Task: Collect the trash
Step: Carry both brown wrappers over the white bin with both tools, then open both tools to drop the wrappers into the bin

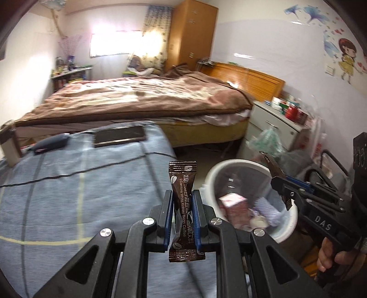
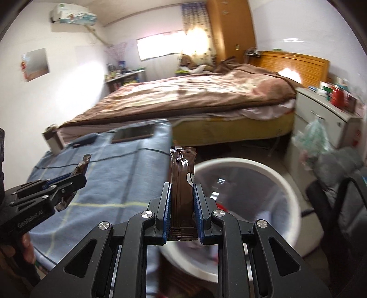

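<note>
Left-wrist view looks past the left tool point(image 1: 182, 204), whose blue pads are pinched tight on a brown coffee sachet point(image 1: 183, 206) standing upright between them; its printed lettering reads clearly here. Beneath and to the left lies the table point(image 1: 68, 188) under a blue checked cloth, with a dark phone point(image 1: 120, 136) and a grey pouch point(image 1: 51, 143) at its far end. To the right, just off the table's edge, sits the white trash bin point(image 1: 290, 220), and this view looks down into it: a pinkish carton point(image 1: 234, 206) and crumpled paper lie inside. The right tool point(image 1: 281, 185) shows side-on over the bin's right rim, clamped on a second sachet point(image 1: 271, 164), with a hand point(image 1: 330, 256) on its grip.

From the right wrist, that second sachet point(image 2: 182, 192) appears from its plain glossy back, upright and gripped narrowly between the right tool's point(image 2: 182, 204) pads. The bin point(image 2: 296, 197) fills the lower right, blurred, its contents hard to make out. The left tool point(image 2: 70, 183) appears at the far left above the cloth-covered table point(image 2: 114, 183), the end of its sachet point(image 2: 83, 164) poking out. Only this view takes in the air conditioner point(image 2: 73, 15) high on the left wall. Both show the bed point(image 2: 195, 96) with its brown blanket beyond the table, and the white cabinet point(image 2: 321, 114) to its right.
</note>
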### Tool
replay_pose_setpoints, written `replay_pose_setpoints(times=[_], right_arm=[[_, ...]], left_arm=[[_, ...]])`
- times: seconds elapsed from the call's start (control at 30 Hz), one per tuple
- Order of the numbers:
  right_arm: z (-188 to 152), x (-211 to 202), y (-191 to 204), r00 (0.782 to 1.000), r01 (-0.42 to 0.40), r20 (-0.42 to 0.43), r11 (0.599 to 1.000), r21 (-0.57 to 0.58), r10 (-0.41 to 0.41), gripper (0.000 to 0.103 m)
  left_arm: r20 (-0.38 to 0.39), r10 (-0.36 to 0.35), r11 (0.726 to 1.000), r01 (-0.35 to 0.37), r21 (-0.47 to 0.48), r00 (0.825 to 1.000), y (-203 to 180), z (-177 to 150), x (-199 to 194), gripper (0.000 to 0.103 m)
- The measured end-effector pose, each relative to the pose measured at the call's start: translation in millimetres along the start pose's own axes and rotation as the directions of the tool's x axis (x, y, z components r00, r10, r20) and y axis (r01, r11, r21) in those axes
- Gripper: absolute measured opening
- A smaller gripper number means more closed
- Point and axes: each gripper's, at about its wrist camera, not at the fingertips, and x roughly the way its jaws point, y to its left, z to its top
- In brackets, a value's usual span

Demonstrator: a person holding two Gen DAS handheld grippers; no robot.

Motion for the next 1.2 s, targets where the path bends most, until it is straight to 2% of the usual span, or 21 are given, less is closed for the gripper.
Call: replay_pose_setpoints(times=[0.13, 0.3, 0.43, 0.67, 0.73, 0.8, 0.87, 0.97, 1.03, 1.1, 1.2], right_arm=[[-8, 1, -19, 0.998, 0.063, -0.021, 0.998, 0.021, -0.063, 0.021], [-18, 3, -38, 0.994, 0.101, -0.044, 0.993, 0.055, -0.099, 0.021], [-26, 3, -50, 0.990, 0.128, -0.069, 0.990, 0.057, -0.124, 0.021], [-31, 7, -68, 0.986, 0.146, -0.096, 0.986, 0.080, -0.139, 0.021], [-34, 8, -70, 0.985, 0.148, -0.099, 0.985, 0.084, -0.140, 0.021], [-36, 11, -72, 0.984, 0.150, -0.108, 0.985, 0.085, -0.141, 0.022], [-37, 13, -73, 0.983, 0.153, -0.117, 0.984, 0.093, -0.142, 0.022], [-37, 11, -71, 0.984, 0.150, -0.108, 0.984, 0.095, -0.140, 0.025], [-37, 9, -70, 0.986, 0.143, -0.098, 0.985, 0.095, -0.134, 0.035], [-38, 7, -68, 0.987, 0.143, -0.091, 0.985, 0.095, -0.134, 0.038], [-38, 3, -65, 0.987, 0.150, -0.076, 0.985, 0.090, -0.144, 0.039]], left_arm=[[-0.024, -0.043, 0.998, 0.044, 0.041, 0.999, -31, -1, 15, 0.017], [-0.051, -0.080, 0.994, 0.083, 0.074, 0.996, -65, -5, 30, 0.017], [-0.055, -0.069, 0.992, 0.075, 0.102, 0.996, -84, -8, 39, 0.017], [-0.085, -0.055, 0.994, 0.062, 0.084, 0.995, -93, -13, 53, 0.018], [-0.096, -0.046, 0.995, 0.054, 0.080, 0.994, -93, -14, 57, 0.021], [-0.102, -0.046, 0.995, 0.055, 0.079, 0.994, -93, -15, 58, 0.035], [-0.103, -0.044, 0.996, 0.052, 0.074, 0.994, -93, -15, 59, 0.044], [-0.105, -0.042, 0.996, 0.050, 0.070, 0.994, -92, -17, 59, 0.047], [-0.102, -0.042, 0.997, 0.048, 0.062, 0.994, -91, -17, 58, 0.052], [-0.096, -0.037, 0.998, 0.042, 0.053, 0.995, -89, -18, 56, 0.056], [-0.091, -0.034, 0.998, 0.037, 0.041, 0.995, -85, -20, 53, 0.056]])
